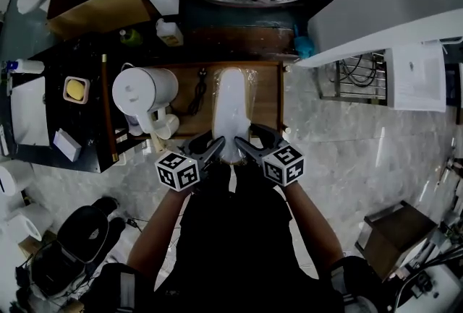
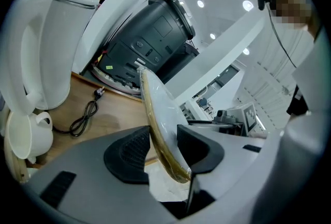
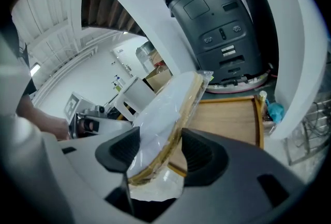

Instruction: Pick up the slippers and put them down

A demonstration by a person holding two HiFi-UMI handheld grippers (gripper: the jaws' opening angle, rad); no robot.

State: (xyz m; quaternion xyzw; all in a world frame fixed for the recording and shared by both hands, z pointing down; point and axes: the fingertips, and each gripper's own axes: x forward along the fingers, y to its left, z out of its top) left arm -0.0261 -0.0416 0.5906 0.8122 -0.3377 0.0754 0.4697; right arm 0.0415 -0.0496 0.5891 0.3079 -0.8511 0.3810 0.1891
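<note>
Left claw [image 1: 215,146] and right claw [image 1: 243,145] seemingly pinch slippers [image 1: 233,98] over tray [image 1: 268,106].

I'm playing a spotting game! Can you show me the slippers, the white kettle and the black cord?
slippers [image 1: 231,105]: head view, middle of the wrapped white top.
white kettle [image 1: 141,89]: head view, its round lid.
black cord [image 2: 91,109]: left gripper view, the bundled stretch below the plug.

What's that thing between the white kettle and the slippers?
A black power cord lies on the wooden tray between the kettle and the slippers. The head view shows it.
</note>
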